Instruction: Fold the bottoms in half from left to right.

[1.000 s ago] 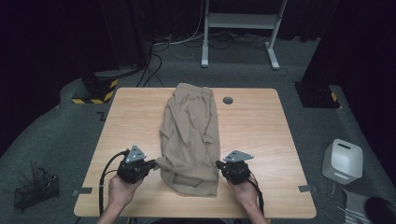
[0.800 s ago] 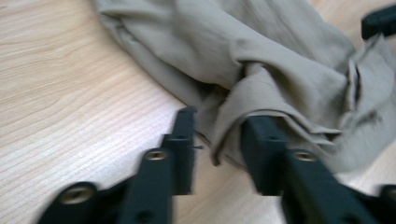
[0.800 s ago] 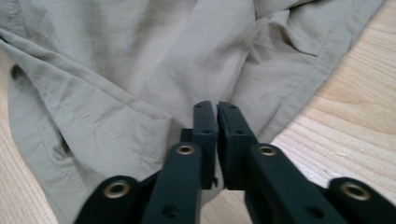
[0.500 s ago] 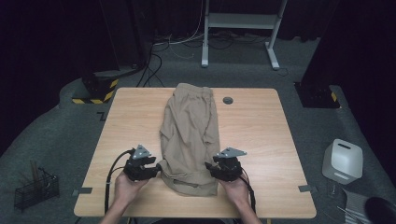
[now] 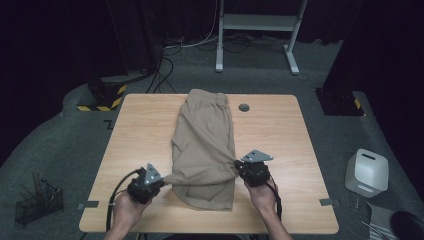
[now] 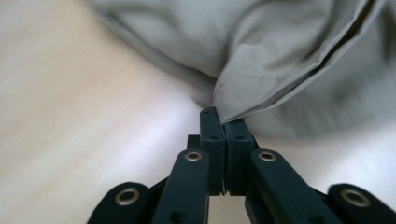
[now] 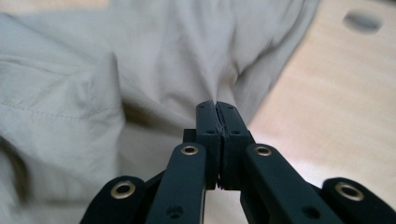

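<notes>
A: Gripping the khaki trousers point(image 5: 204, 145) from both sides, are they?

B: Yes. The left gripper point(image 5: 159, 181) sits at the near left edge of the garment, held in the person's left hand point(image 5: 126, 210), with its nose turned to the right, toward the cloth. In the left gripper view its jaws have just closed flat together on a fold of the fabric point(image 6: 280, 70), which rises from their tips.

A: And the other side?

B: The right gripper point(image 5: 239, 167) is at the near right edge, carried by the right hand point(image 5: 262, 192), forearm coming in from the bottom of the high view, nose turned left toward the cloth. Its jaws have just closed too; in the right gripper view they meet with cloth point(image 7: 163, 56) pinched at their tips.

A: How does the garment lie?

B: Lengthwise down the middle of the wooden counter point(image 5: 280, 130), waistband at the far end. Between the two grippers a band of fabric is pulled taut and lifted a little, while the near hem lies on the counter just below it.

A: Anything else on the counter?

B: A small dark round disc point(image 5: 244, 107) near the far edge, just right of the waistband, apart from the trousers.
</notes>
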The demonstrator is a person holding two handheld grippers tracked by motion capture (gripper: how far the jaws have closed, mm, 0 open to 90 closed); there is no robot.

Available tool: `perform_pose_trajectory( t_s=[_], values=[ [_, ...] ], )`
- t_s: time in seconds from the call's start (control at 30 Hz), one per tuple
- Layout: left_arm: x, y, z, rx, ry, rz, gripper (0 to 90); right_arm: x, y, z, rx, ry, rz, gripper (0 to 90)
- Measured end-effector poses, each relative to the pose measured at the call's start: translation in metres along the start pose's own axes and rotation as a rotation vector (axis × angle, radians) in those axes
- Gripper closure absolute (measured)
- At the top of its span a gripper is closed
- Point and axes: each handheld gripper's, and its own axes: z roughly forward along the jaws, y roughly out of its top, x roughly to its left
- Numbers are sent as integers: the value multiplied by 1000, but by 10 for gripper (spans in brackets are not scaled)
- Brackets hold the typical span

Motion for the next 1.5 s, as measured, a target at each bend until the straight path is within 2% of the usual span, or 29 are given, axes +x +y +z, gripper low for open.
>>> perform_pose_trajectory(
  t_s=[0.03,0.07,0.13,0.2,0.27,0.37,0.5,0.57,0.63,0.8,0.87,0.93,1.03,1.13,1.2,1.27,1.3,1.33,1.4,1.43,1.5],
  values=[
    [-6,-4,6,22,-15,20,824,0,-6,5,30,10,-4,879],
    [-10,-7,11,29,-36,21,769,0,-13,10,56,28,8,868],
    [-11,-10,16,29,-74,-16,628,-2,-25,17,77,53,50,773],
    [-5,-10,13,-8,-122,-68,495,-3,-31,18,77,69,89,692],
    [2,-7,4,-52,-157,-110,410,-3,-31,14,55,59,100,644],
    [7,-1,-9,-98,-182,-175,346,-3,-27,9,23,58,95,633],
    [15,3,-14,-135,-185,-209,325,3,-24,21,48,70,81,643],
    [21,4,-13,-162,-179,-235,334,6,-23,25,50,78,72,664],
    [29,6,-7,-169,-167,-268,351,7,-23,29,57,79,58,686],
    [51,21,25,-157,-113,-376,426,4,-20,34,63,79,63,735],
    [57,28,40,-182,-122,-415,476,4,-20,34,61,82,65,743],
    [60,36,56,-158,-116,-441,493,4,-20,34,62,82,65,747],
    [62,45,75,-110,-84,-436,540,4,-20,35,67,79,63,756],
    [63,50,85,-70,-91,-411,727,3,-21,35,75,78,65,816],
    [63,50,85,-51,-98,-404,891,3,-21,35,83,81,51,874],
    [67,48,79,-52,-100,-411,900,2,-20,33,80,78,38,884],
    [69,47,73,-63,-88,-408,900,1,-20,31,72,69,38,885],
    [72,46,66,-81,-80,-408,900,-1,-19,28,65,60,38,886],
    [75,42,53,-118,-91,-415,900,-5,-19,22,42,58,46,886],
    [74,40,48,-123,-87,-407,900,-6,-18,20,37,69,60,886],
    [70,37,49,-96,-68,-387,896,-2,-16,23,56,63,38,876]
  ],
)
